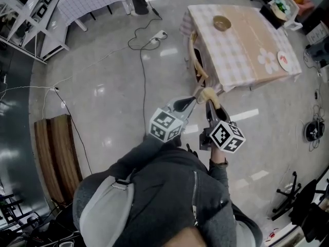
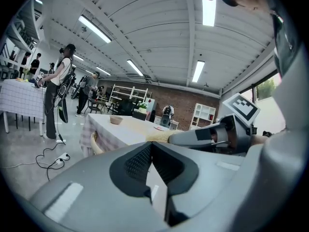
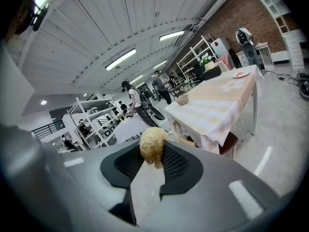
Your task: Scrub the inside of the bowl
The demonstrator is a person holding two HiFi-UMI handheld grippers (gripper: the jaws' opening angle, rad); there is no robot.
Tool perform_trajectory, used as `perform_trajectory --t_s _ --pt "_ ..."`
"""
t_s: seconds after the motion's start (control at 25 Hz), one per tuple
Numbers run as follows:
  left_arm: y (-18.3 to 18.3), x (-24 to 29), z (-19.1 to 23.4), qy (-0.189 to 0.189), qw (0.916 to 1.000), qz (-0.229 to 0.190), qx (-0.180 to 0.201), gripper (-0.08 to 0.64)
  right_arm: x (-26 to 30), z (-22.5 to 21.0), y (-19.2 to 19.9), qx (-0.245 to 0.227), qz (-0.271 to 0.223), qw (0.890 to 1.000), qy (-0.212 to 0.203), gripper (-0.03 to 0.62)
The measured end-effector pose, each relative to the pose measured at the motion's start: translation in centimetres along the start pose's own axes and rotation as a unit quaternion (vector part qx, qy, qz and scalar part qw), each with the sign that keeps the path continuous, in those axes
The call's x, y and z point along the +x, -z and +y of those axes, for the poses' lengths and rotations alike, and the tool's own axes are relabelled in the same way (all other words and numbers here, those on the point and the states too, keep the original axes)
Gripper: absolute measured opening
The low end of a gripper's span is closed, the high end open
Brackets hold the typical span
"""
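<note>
Grey jacket at 6 o'clock, two tongs ahead, left tongs pressed together, right tongs pinching one straw-coloured scrubber, one bowl on one tabletop at 1 o'clock

Nothing legible anywhere: no words, brand names, labels or numbers to read off. Closest thing to a sign: black-and-white square markers on the left marker cube and the right marker cube, pure block patterns with no letters or digits. Same sort of pattern showing on the right marker cube in the left gripper view. Far-off shelves too small and blurred to give up any print.
</note>
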State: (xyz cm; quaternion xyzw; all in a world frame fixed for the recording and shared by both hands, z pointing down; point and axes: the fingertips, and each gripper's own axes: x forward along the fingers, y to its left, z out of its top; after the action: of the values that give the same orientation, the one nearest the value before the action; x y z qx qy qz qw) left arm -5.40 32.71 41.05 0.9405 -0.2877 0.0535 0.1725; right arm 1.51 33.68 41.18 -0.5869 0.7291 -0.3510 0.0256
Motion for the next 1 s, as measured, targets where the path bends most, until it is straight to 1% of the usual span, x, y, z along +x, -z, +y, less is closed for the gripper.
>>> perform_trajectory --t_s 0.28,0.52,0.72,1.0 --pt "-0.9 1.3 2.2 -0.002 0.9999 -0.008 -0.006 0.009 2.1 -0.4 -1.0 -0.002 0.002 1.000 0.008 0.104" --pt "-0.9 2.0 3.3 0.006 1.0000 -0.003 -0.004 0.009 3.6 -0.5 -1.4 0.005 -0.001 1.000 0.009 0.104" --pt "-1.3 2.7 4.8 0.006 1.0000 -0.005 -0.005 0.009 5.1 -0.7 -2.0 0.008 -0.002 1.000 0.008 0.104" --pt "-1.2 3.2 6.2 -0.002 0.9998 -0.005 -0.019 0.009 6.7 -0.8 -1.9 0.007 0.010 1.000 0.006 0.104"
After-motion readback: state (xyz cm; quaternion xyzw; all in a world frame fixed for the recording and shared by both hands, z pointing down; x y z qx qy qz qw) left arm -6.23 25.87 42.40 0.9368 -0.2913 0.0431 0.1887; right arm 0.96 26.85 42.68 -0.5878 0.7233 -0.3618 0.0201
